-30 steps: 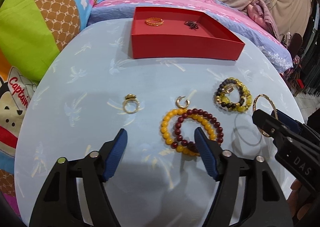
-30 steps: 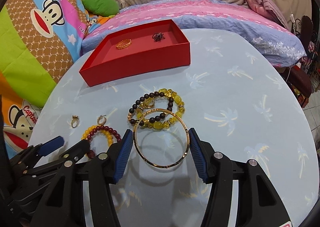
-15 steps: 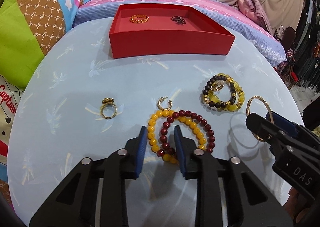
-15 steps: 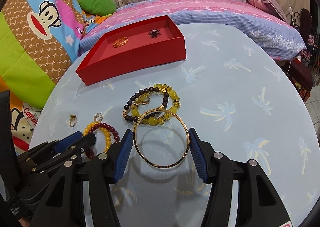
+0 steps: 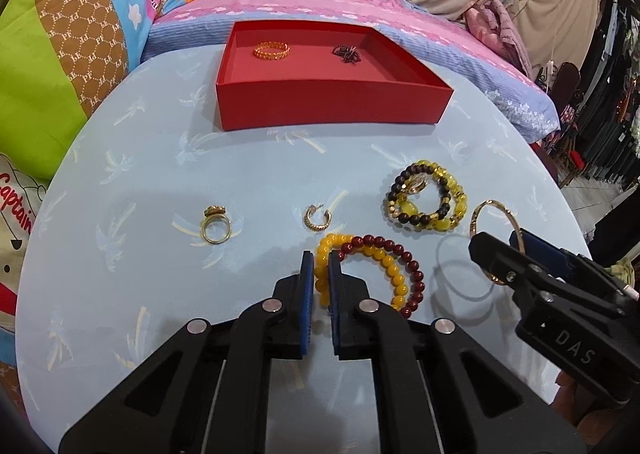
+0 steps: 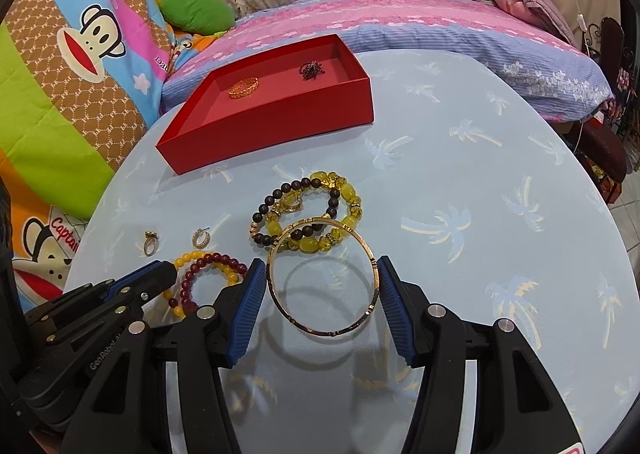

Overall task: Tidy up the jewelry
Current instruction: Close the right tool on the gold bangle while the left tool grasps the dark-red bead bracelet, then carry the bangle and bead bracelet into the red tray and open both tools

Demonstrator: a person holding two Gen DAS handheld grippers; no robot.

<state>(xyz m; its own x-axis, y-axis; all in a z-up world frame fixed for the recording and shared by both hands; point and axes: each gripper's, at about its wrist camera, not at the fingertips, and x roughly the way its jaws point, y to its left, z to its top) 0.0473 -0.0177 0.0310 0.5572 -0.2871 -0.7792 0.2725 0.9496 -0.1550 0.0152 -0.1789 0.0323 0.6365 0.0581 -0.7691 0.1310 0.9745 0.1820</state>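
My left gripper (image 5: pixel 320 266) is shut on the near left side of the yellow bead bracelet (image 5: pixel 384 262), which lies tangled with a dark red bead bracelet (image 5: pixel 404 258) on the light blue table. My right gripper (image 6: pixel 322 286) is shut on a thin gold bangle (image 6: pixel 320 330), held a little above the table with its shadow below. A red tray (image 5: pixel 332 109) at the back holds a gold band (image 5: pixel 271 51) and a dark brooch-like piece (image 5: pixel 346 53). In the right wrist view the left gripper (image 6: pixel 160 272) shows at the lower left.
A gold ring (image 5: pixel 216 228), a small gold hoop earring (image 5: pixel 317 217) and a black-and-yellow bead bracelet pile (image 5: pixel 426 197) lie on the round table (image 5: pixel 140 294). Colourful bedding and pillows (image 5: pixel 60 65) surround its far and left edges.
The left gripper's jaws have gone from wide apart to shut on the yellow bead bracelet, shifting slightly over it. The right gripper and its bangle stayed put.
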